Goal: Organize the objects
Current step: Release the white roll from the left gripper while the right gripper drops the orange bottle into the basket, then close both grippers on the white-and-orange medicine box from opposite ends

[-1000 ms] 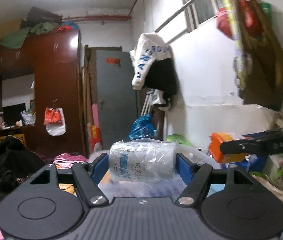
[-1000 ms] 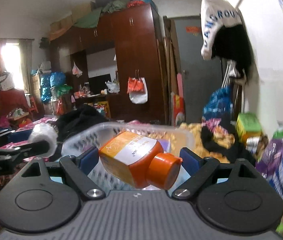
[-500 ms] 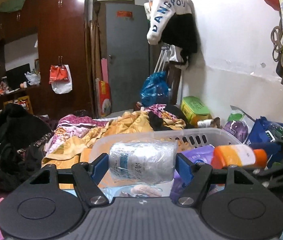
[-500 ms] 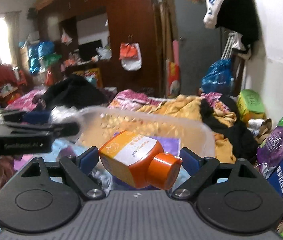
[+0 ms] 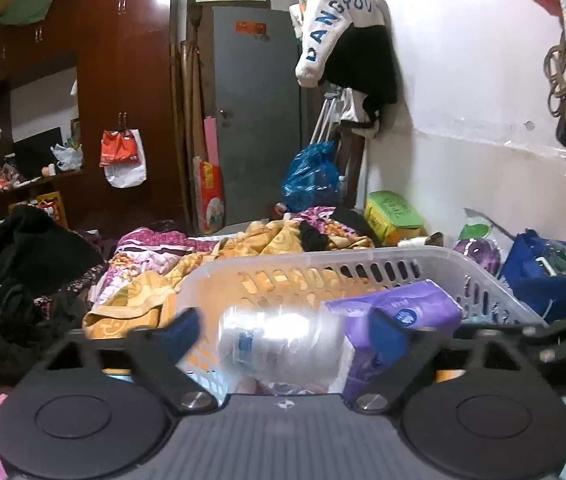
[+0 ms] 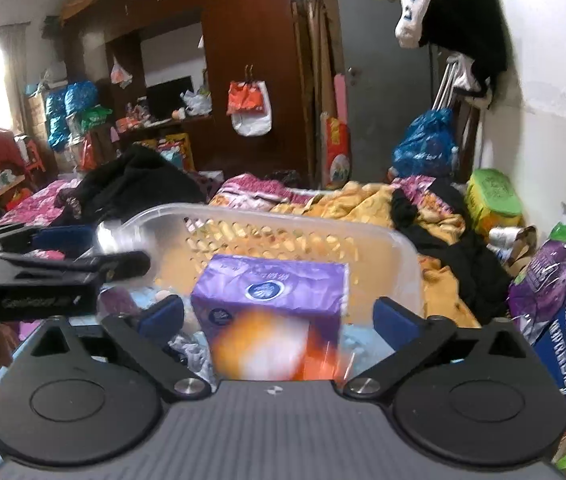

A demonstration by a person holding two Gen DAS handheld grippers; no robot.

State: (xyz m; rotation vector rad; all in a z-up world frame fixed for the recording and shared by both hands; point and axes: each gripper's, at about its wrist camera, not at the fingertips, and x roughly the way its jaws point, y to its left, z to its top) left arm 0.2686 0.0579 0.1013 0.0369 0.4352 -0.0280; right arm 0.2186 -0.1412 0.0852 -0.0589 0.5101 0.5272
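Opening wide, the jaws of the left gripper (image 5: 283, 330) stand far apart over the white plastic basket (image 5: 363, 258). A clear plastic-wrapped bottle (image 5: 279, 346) sits between them, all blurry. The blue pads (image 5: 181, 330) do not press on it; there is a gap on each side. The bottle is low between the fingers, over the inside of the basket. It is just beside a purple tissue pack (image 5: 399, 308) that lies in the basket.

The right gripper (image 6: 279, 316) is opening wide too. An orange bottle (image 6: 275, 346) is between its jaws, but it is only a blurry orange and white blob. The blue pads (image 6: 161, 316) stand clear of it on both sides. The orange bottle is right in front of the purple tissue pack (image 6: 271, 288), over the basket (image 6: 363, 232). I cannot tell if it touches the pack.

Both grippers point a little downward into the basket, side by side. In the right wrist view, the left gripper (image 6: 131, 260) shows as a black arm reaching in from the left edge.

The basket rests on a messy bed. A yellow blanket (image 5: 131, 300) lies just beside it, and black clothes (image 6: 135, 184) are piled behind.
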